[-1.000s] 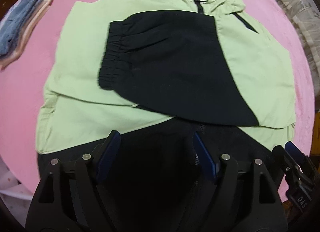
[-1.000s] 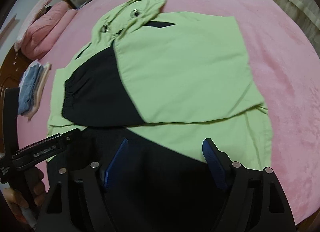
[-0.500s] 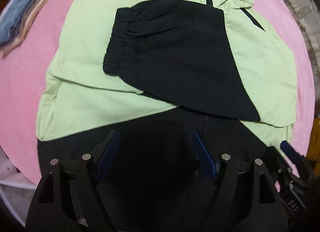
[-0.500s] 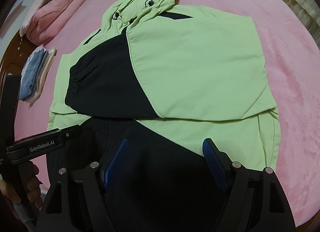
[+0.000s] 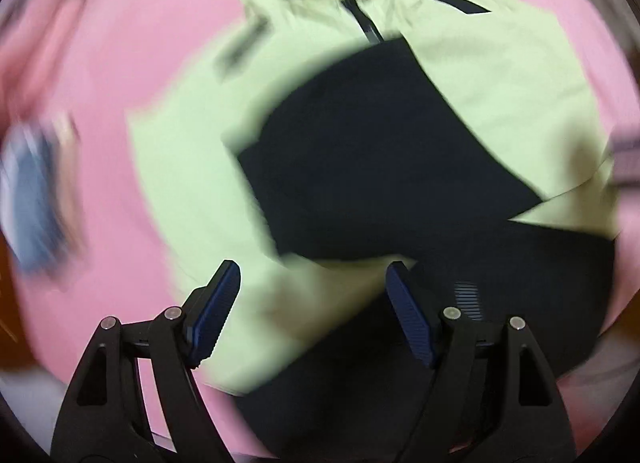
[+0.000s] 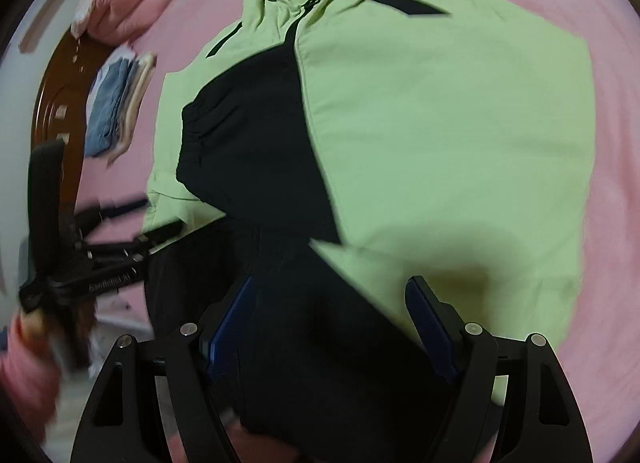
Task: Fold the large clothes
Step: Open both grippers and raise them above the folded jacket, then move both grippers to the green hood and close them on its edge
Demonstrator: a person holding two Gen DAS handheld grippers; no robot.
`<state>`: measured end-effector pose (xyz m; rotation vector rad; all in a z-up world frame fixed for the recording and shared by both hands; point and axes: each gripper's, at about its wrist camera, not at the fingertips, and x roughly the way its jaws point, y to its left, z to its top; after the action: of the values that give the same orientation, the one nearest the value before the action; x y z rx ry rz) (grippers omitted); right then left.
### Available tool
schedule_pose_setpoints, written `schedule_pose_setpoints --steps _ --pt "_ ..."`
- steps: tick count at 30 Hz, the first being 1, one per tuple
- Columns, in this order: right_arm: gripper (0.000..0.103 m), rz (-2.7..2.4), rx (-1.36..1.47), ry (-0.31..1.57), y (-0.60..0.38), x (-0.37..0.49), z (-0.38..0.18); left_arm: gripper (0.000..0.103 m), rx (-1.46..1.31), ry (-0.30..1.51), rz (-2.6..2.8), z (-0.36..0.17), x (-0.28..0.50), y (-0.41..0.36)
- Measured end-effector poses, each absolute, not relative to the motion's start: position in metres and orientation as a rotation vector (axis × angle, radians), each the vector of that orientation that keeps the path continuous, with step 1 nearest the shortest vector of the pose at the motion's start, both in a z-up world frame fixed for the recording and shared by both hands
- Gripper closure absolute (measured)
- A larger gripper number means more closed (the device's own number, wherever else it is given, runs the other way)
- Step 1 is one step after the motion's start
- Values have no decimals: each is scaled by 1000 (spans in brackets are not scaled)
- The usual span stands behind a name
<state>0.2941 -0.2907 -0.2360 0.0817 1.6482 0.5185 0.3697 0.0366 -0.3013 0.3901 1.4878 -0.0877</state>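
A light green and black hooded jacket (image 6: 440, 135) lies flat on the pink bed, sleeves folded across its front, hood at the far end. The black sleeve with its elastic cuff (image 6: 244, 151) crosses the chest. In the blurred left wrist view the jacket (image 5: 192, 167) sits tilted, its black sleeve (image 5: 372, 151) in the middle. My left gripper (image 5: 312, 295) hangs open above the jacket's near hem, with nothing between its blue pads. My right gripper (image 6: 332, 315) is open too, over the black hem panel (image 6: 320, 343). The left gripper (image 6: 152, 223) also shows at the left edge of the right wrist view.
The pink bed cover (image 6: 612, 183) surrounds the jacket. A folded stack of blue and cream clothes (image 6: 116, 107) lies at the left near a brown wooden headboard (image 6: 56, 95). Pink pillows (image 6: 128, 7) sit at the far left. A hand in a pink sleeve (image 6: 24, 351) holds the left gripper.
Both grippers have swung to a new angle and the left one has risen; the jacket now looks rotated and the left view is motion-blurred. Both stay open and the jacket lies unmoved.
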Motion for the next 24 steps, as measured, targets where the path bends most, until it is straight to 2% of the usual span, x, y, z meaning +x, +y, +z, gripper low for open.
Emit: schedule_pose_setpoints --steps 4,9,12,18,24 --pt "24 391 21 1674 -307 386 -199 29 696 1434 -175 -275 447 56" --pt "23 232 40 1647 -310 518 -151 29 837 1472 -86 -267 566 87" --pt "19 253 122 1613 -299 589 -123 29 914 1351 -115 -244 624 87" --pt "19 413 155 1485 -263 687 -107 29 402 1208 -126 -212 726 102" --pt "20 411 245 1515 -270 744 -167 29 4 1050 -185 -249 766 123"
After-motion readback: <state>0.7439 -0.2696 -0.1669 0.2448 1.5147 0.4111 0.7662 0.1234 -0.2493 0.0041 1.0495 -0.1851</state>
